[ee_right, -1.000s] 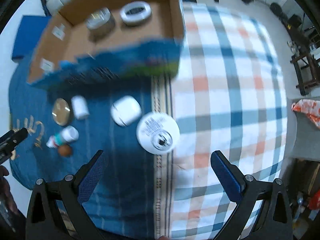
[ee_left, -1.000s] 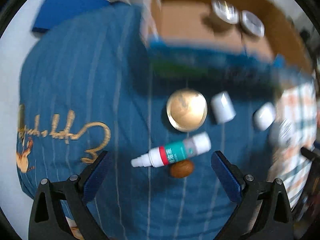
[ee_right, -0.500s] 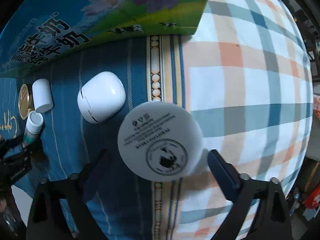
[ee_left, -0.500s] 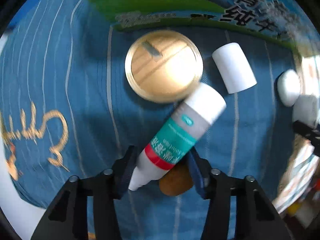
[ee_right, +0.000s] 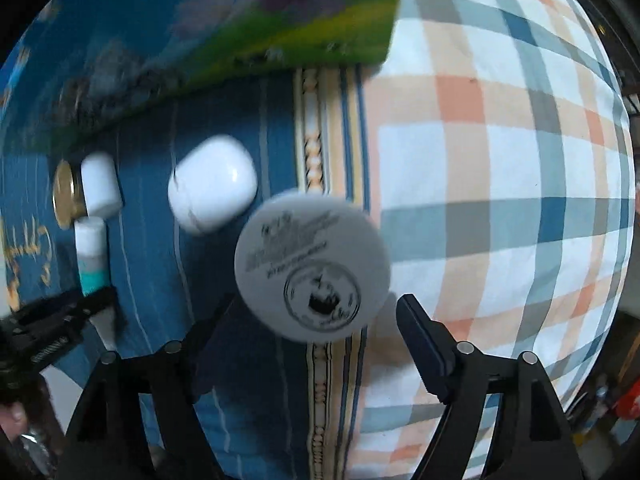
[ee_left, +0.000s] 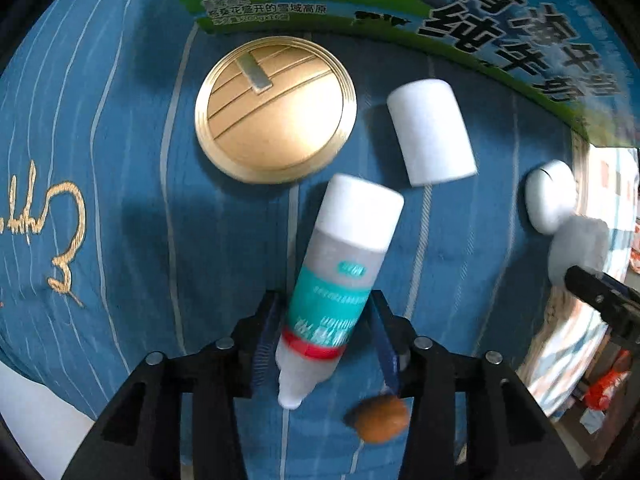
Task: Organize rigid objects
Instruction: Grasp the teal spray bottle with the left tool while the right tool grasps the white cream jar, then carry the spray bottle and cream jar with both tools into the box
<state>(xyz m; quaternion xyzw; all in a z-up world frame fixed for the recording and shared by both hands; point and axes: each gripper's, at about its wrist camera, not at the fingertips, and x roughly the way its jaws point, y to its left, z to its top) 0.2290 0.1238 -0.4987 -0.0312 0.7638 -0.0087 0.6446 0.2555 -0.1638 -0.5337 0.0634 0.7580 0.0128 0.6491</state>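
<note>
My left gripper (ee_left: pixel 324 332) is shut on a white dropper bottle (ee_left: pixel 340 276) with a teal and red label, held off the blue cloth. A brown nut (ee_left: pixel 378 418) lies just below the right finger. A gold round lid (ee_left: pixel 276 108), a white cap (ee_left: pixel 432 132) and a white earbud case (ee_left: pixel 550 196) lie ahead. My right gripper (ee_right: pixel 316 328) has its jaws around a round white jar (ee_right: pixel 312 264) with black print; blur hides whether they grip it. The earbud case also shows in the right wrist view (ee_right: pixel 212 184), left of the jar.
A printed cardboard box (ee_left: pixel 440 12) stands just behind the objects; its wall also shows in the right wrist view (ee_right: pixel 224 28). Blue striped cloth (ee_left: pixel 100 200) covers the left, plaid cloth (ee_right: pixel 500 200) the right. The left gripper shows at the left of the right wrist view (ee_right: pixel 60 320).
My left gripper closed on the dropper bottle and lifted it, swinging it more upright. My right gripper's jaws narrowed around the white jar and moved closer to it.
</note>
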